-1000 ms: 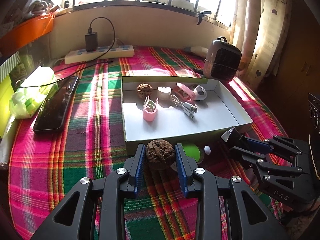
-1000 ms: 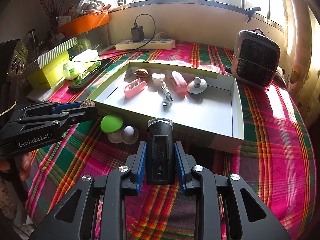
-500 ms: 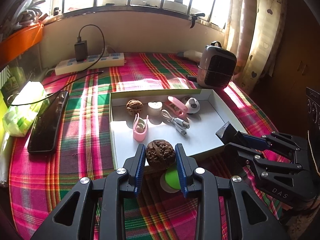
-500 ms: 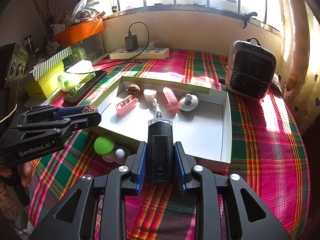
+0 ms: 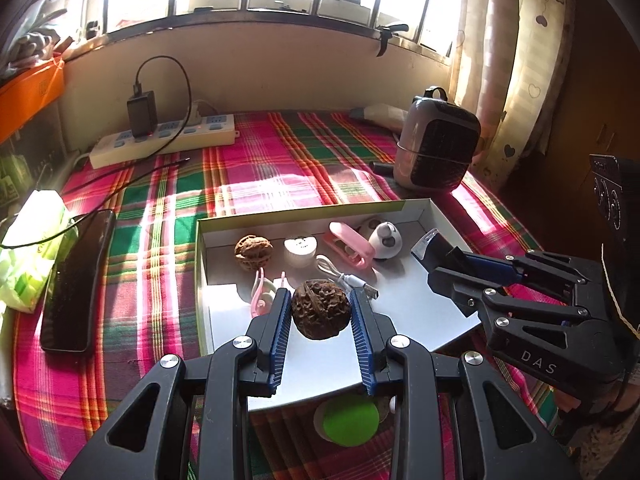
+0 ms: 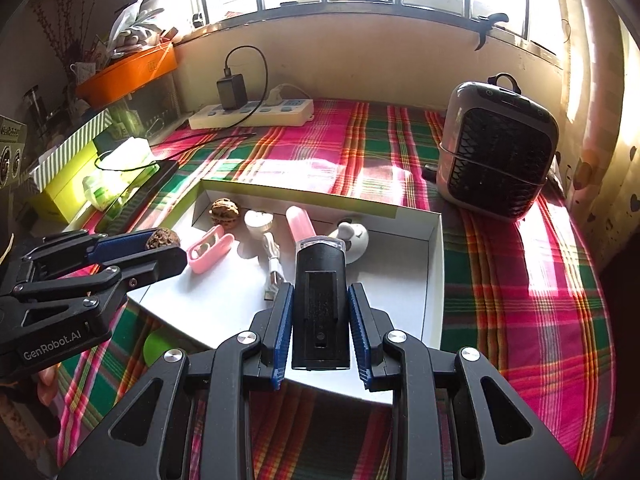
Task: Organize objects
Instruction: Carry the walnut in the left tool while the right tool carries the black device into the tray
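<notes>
Walnut (image 5: 321, 309) between left gripper (image 5: 320, 312) pads

Both tongs, left (image 5: 319, 312) and right (image 6: 320, 312), angle downward, each clamped on something.

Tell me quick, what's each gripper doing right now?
Left gripper: closed on a walnut.
Right gripper: closed on a black rectangular device with a clear tip.
</notes>
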Demonstrator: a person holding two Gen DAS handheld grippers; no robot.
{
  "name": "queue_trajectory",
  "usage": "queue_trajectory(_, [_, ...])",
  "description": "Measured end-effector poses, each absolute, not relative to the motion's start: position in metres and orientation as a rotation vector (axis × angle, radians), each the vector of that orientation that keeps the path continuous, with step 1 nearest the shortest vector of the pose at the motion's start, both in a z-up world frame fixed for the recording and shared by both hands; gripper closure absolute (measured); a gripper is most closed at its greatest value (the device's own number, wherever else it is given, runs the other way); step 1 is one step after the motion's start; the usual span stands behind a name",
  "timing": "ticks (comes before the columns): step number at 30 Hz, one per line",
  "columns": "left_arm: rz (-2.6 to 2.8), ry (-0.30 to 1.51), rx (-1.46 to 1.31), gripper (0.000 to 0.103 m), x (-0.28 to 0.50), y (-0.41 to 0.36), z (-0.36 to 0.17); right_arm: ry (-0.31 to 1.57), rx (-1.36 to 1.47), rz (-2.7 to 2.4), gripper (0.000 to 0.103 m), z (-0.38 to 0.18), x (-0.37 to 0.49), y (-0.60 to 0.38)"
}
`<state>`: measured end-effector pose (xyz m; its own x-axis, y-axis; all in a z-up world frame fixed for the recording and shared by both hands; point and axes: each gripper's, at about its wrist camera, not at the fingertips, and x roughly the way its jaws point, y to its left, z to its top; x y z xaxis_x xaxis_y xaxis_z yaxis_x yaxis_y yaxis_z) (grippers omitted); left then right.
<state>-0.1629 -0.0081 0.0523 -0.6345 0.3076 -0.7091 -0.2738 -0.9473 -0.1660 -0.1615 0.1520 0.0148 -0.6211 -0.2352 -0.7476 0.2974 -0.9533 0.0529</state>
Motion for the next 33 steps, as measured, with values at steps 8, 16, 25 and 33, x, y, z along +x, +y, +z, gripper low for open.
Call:
queue_trajectory(8, [2.577, -0.029, -1.169, 0.075, -0.182, 0.000, 0.042, 0.114, 1.244, -2.555, 0.074, -0.001, -0.177, 0.153])
queue_trajectory(16, [2.560, -0.022, -1.213, 0.075, -0.196, 0.007, 0.032, 0.127, 1.288, -2.521, 0.074, -0.013, -0.185, 0.150])
queue_trajectory(25, [2.553, 0.007, -1.259, 0.075, -0.204, 0.012, 0.019, 0.128, 1.314, -2.506, 0.074, -0.019, -0.191, 0.149])
queue_trajectory(33, [2.546, 0.025, -1.267, 0.075, -0.208, 0.017, 0.016, 0.133, 1.316, -2.497, 0.074, -0.021, -0.193, 0.148])
